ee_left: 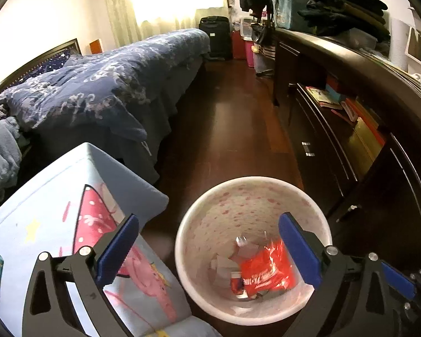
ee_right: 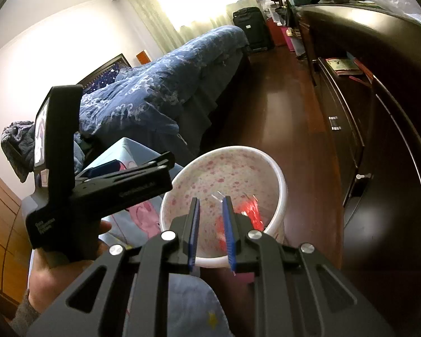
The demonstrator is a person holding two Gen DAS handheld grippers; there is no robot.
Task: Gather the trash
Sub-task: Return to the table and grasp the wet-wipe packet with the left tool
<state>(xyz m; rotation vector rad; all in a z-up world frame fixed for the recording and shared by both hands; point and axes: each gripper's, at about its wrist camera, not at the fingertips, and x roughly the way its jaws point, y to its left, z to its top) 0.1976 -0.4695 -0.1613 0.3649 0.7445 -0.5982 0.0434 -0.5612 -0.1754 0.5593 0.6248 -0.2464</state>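
A white bin with pink spots stands on the dark wood floor. Inside it lie a red wrapper and some white paper scraps. My left gripper hangs above the bin's mouth, wide open, with nothing between its blue pads. In the right wrist view the bin sits straight ahead and the red wrapper shows on its right side. My right gripper reaches over the near rim with its pads close together. I cannot tell whether they pinch that rim.
A light blue box with a cartoon print stands left of the bin. Behind it is a bed with a blue quilt. A dark cabinet runs along the right. A floor strip leads to a black suitcase.
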